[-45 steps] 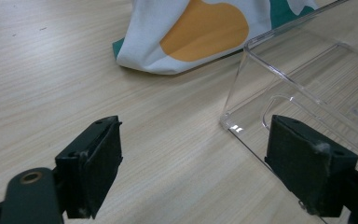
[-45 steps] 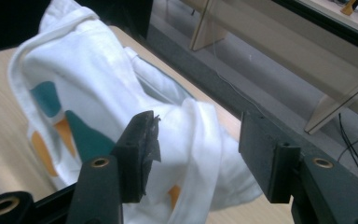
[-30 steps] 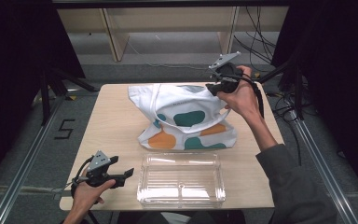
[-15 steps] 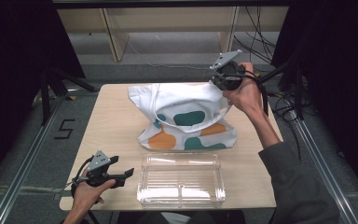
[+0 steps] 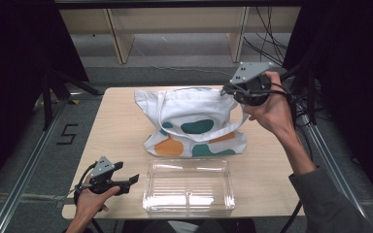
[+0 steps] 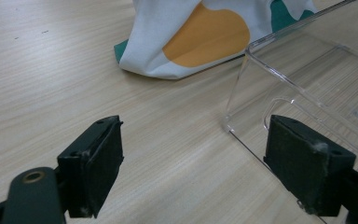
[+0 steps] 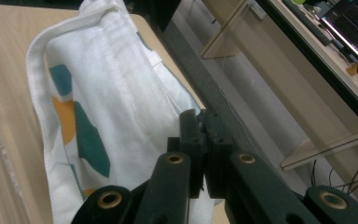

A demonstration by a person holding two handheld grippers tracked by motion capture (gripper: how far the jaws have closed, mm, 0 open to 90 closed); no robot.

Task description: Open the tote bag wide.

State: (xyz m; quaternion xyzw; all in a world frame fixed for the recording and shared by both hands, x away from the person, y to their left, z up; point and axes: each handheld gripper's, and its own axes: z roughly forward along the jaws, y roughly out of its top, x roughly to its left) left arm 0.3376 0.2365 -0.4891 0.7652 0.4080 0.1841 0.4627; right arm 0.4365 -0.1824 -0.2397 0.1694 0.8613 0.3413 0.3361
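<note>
A white tote bag (image 5: 194, 114) with teal and orange blobs lies in the middle of the wooden table (image 5: 121, 126), its strap looping across the front. My right gripper (image 5: 227, 91) is at the bag's back right corner. Its jaws are shut on the white fabric of the bag's rim (image 7: 102, 93), as the right gripper (image 7: 204, 135) view shows. My left gripper (image 5: 133, 180) rests near the table's front left, open, with nothing between its jaws. In the left gripper (image 6: 193, 158) view, the bag's orange-patched corner (image 6: 191, 42) lies ahead.
A clear plastic box (image 5: 189, 187) stands at the front edge, just before the bag; its corner (image 6: 307, 79) sits by my left gripper's right jaw. Wooden shelving and cables stand behind the table. Bare tabletop lies to the left of the bag.
The right gripper has closed on the bag's rim and drawn it up and to the right, stretching the bag's top flat. The left hand has stayed still.
</note>
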